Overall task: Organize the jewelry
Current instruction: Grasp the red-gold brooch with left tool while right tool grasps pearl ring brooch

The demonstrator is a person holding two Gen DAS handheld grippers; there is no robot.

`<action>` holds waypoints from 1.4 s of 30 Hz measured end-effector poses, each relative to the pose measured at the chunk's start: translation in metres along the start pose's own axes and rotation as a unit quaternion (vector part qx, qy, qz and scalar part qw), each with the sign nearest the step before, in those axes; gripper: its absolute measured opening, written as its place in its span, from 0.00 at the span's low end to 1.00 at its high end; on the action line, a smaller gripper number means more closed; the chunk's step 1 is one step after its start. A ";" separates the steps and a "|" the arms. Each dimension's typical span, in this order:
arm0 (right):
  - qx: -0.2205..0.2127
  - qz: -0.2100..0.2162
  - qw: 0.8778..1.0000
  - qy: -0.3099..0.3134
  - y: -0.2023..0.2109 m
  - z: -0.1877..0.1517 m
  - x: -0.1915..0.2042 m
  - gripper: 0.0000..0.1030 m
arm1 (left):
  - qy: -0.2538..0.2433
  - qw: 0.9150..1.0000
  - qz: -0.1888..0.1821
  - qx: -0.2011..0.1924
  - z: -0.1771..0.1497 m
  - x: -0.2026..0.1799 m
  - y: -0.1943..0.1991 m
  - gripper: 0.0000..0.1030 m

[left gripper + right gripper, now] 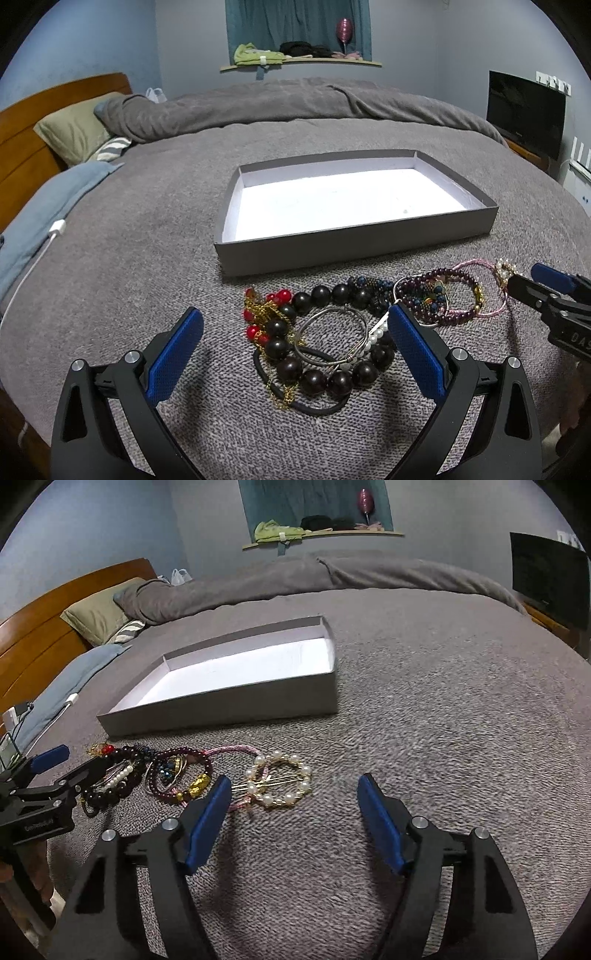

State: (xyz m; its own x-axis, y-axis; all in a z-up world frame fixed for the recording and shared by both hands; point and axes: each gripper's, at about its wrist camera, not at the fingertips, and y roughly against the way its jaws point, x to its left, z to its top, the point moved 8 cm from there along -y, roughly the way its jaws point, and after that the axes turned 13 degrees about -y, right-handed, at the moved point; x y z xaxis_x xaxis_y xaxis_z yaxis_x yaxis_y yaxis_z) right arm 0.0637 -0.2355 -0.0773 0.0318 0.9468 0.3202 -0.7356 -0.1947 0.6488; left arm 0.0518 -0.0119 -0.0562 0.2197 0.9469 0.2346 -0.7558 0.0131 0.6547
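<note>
A pile of jewelry lies on the grey blanket in front of a shallow grey box point(354, 251) with a white inside. In the left wrist view my left gripper point(295, 328) is open, its jaws straddling a big dark bead bracelet point(314, 376), a silver bangle point(332, 339) and red beads with gold chain point(262, 317). Purple bead bracelets point(439, 295) lie to the right. In the right wrist view my right gripper point(295, 790) is open just in front of a pearl and gold ring point(280, 782) on a pink cord point(232, 749). The box point(229, 709) is empty.
The bed's folded grey duvet point(295, 99) lies behind the box. Pillows point(74, 129) and a wooden headboard point(22, 122) are at the left. A white charger cable point(48, 243) runs along the left edge. A dark monitor point(524, 110) stands at the right.
</note>
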 end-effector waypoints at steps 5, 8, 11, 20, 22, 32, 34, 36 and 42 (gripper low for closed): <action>0.012 0.013 1.000 -0.012 -0.007 0.002 0.004 0.60 | -0.002 1.000 0.003 0.002 0.001 0.000 -0.001 0.96; 0.017 0.019 1.000 0.001 -0.010 0.000 0.010 0.49 | 0.001 1.000 0.004 0.003 0.000 0.005 -0.001 0.96; 0.020 0.020 1.000 0.013 -0.010 -0.004 0.015 0.37 | 0.006 1.000 0.005 0.006 -0.003 0.014 -0.001 0.96; -0.009 0.028 1.000 0.003 0.007 0.006 0.007 0.37 | 0.020 1.000 -0.015 -0.001 -0.017 0.042 0.005 0.96; -0.020 0.028 0.999 0.001 0.012 0.011 0.005 0.37 | 0.022 1.000 -0.015 0.002 -0.020 0.046 0.004 0.96; -0.024 0.036 0.999 -0.004 0.019 0.015 0.002 0.37 | 0.008 0.998 -0.057 -0.001 -0.015 0.033 0.000 0.70; -0.025 0.037 0.999 -0.004 0.019 0.015 0.002 0.37 | 0.014 0.998 -0.057 0.003 -0.011 0.035 -0.006 0.53; -0.026 0.037 0.999 -0.002 0.020 0.015 0.003 0.37 | 0.037 0.997 -0.071 0.007 -0.006 0.039 -0.013 0.43; -0.031 0.033 0.999 0.009 0.021 0.014 0.008 0.37 | 0.055 0.993 -0.098 0.033 -0.004 0.035 -0.031 0.08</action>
State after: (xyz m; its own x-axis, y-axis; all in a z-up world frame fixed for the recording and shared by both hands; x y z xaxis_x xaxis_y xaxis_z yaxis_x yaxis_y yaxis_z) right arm 0.0584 -0.2360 -0.0517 -0.0309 0.9370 0.3481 -0.7759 -0.2420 0.5826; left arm 0.0804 0.0225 -0.0714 0.2884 0.9573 0.0205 -0.6624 0.1841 0.7261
